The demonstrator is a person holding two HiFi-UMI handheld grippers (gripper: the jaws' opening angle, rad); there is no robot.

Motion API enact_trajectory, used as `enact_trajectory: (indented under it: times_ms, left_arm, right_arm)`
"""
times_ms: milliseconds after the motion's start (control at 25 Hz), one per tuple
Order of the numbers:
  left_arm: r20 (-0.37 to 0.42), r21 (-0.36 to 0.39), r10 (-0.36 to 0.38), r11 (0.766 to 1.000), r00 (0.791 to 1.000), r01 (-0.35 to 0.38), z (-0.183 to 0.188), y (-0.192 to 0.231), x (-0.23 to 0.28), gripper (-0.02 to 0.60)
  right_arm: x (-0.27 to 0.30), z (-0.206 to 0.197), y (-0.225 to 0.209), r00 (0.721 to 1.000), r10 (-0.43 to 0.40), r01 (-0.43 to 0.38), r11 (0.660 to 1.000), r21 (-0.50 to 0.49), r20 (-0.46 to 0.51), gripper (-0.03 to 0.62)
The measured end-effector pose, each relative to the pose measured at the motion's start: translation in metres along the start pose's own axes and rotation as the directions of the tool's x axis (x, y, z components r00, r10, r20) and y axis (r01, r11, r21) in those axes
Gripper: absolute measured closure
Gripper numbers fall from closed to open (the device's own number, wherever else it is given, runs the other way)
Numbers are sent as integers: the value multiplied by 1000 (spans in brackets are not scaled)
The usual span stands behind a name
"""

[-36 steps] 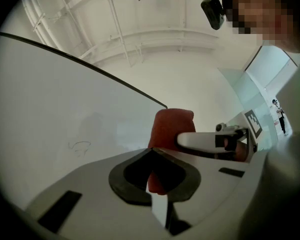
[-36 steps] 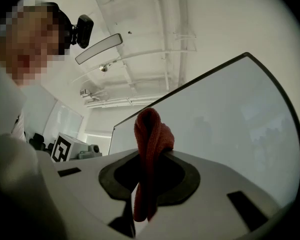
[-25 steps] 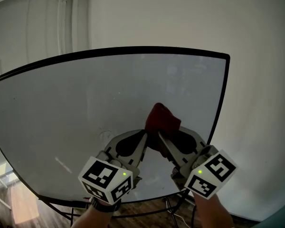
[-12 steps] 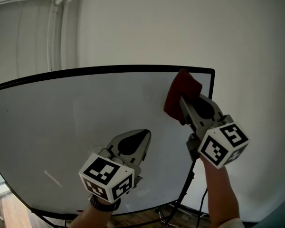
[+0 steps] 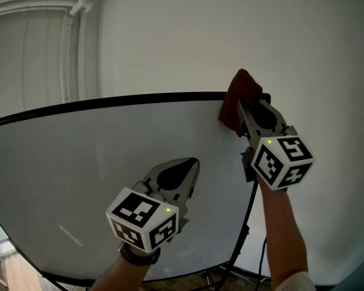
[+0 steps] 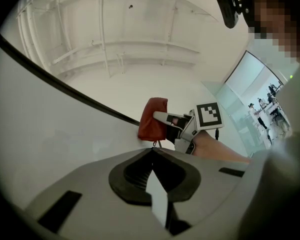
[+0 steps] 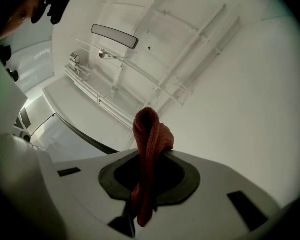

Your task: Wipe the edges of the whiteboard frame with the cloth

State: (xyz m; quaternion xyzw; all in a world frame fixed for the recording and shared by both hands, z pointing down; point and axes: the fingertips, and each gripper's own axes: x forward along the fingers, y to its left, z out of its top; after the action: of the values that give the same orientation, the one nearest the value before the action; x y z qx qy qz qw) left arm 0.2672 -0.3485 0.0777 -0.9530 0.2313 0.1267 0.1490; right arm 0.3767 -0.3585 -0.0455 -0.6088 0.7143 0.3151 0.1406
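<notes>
My right claw clamps cloth, soft, limp, pinched mid-fold, at frame top right corner; left claw closed, empty.

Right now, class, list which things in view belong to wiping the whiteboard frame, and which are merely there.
In the job:
- cloth
- right tool, shut on the cloth
- frame of the whiteboard

Merely there:
- left tool, shut and empty
- wall pipes
- board stand
</notes>
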Motion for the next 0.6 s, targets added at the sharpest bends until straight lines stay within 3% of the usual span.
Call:
enact_trajectory:
  times_ms: [240,440,600]
  left_arm:
    - [40,23,-40,999,998,39,18,-15,31,572]
    - [41,25,-66,998,997,65,12,-27,44,572]
    - [25,14,-56,998,998,56,8,-20,54,572]
  right_arm:
    - [-2,6,-28,996,-80,84,994,-68,47,533]
    - [-5,4,-63,976,-206,217,954,-206,72,533]
    - [20,0,-76,975,-217,223,932,-287,50,534]
